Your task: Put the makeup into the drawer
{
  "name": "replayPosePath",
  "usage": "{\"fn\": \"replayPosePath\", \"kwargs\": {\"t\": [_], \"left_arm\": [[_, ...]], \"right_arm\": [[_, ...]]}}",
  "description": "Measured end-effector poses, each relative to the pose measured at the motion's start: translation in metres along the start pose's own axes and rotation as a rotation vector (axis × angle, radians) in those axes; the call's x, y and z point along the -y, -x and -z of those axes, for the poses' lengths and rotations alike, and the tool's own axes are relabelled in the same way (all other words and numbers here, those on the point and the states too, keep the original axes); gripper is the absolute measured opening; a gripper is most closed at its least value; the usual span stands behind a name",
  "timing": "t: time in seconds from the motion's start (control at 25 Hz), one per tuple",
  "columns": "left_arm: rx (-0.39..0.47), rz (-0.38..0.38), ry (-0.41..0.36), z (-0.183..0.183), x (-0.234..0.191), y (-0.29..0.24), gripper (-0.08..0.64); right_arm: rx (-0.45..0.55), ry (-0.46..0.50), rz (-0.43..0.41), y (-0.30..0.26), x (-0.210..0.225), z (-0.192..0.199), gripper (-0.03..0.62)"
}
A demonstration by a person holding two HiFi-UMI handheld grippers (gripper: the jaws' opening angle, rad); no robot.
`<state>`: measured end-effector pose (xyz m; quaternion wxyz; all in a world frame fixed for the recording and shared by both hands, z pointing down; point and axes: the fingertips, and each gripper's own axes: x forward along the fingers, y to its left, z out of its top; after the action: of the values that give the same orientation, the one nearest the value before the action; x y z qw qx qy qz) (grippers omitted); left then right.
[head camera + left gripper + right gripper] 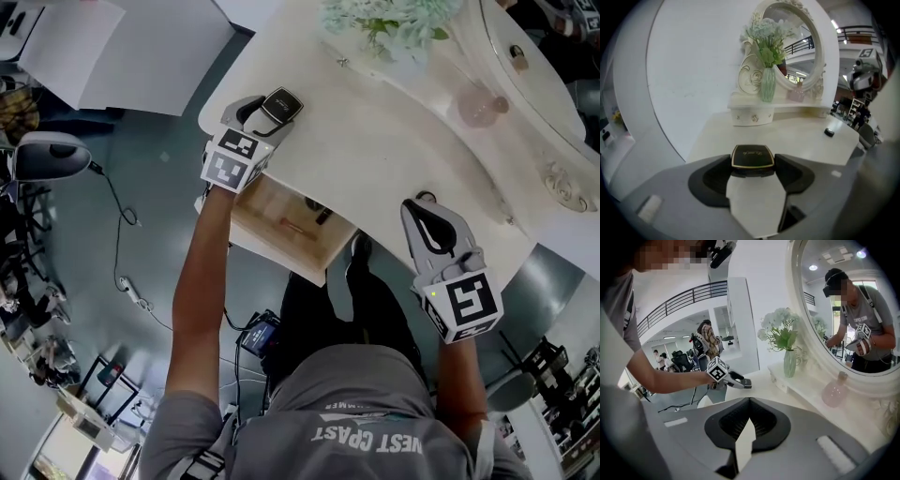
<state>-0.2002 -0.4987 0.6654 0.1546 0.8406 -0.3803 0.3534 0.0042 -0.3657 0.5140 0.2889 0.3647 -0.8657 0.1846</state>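
The makeup is a black square compact [284,101] with a thin gold rim. My left gripper [276,114] is shut on it by its sides and holds it just above the white dressing table's [375,150] left end. In the left gripper view the compact [752,157] sits flat between the two dark pads. Below that corner, the wooden drawer [272,234] stands pulled out, with a couple of small items lying in it. My right gripper [421,204] is shut and holds nothing, over the table's front edge; its jaws meet at the tip [749,401].
A green vase of pale flowers [768,84] and a pink bottle [480,105] stand on a raised shelf at the oval mirror [801,42]. A small black round item [828,132] lies on the tabletop to the right. Cables and equipment are on the floor at the left.
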Motion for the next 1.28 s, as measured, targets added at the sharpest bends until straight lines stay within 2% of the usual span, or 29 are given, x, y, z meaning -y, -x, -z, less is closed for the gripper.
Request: {"fn": "replayPosePath", "kwargs": {"t": [0.28, 0.76, 1.08, 1.28], "left_arm": [[-0.003, 0.003, -0.001, 0.036, 0.014, 0.04, 0.291], [-0.072, 0.015, 0.04, 0.096, 0.047, 0.089, 0.291], [-0.139, 0.068, 0.051, 0.135, 0.079, 0.091, 0.291], [-0.202, 0.112, 0.024, 0.161, 0.097, 0.08, 0.291]], "right_arm": [[-0.003, 0.053, -0.049, -0.011, -0.023, -0.01, 0.002], [-0.017, 0.134, -0.132, -0.029, -0.061, -0.022, 0.002], [-0.03, 0.157, -0.151, -0.035, -0.068, -0.022, 0.002], [-0.045, 0.162, -0.156, -0.039, -0.071, -0.018, 0.002]]}}
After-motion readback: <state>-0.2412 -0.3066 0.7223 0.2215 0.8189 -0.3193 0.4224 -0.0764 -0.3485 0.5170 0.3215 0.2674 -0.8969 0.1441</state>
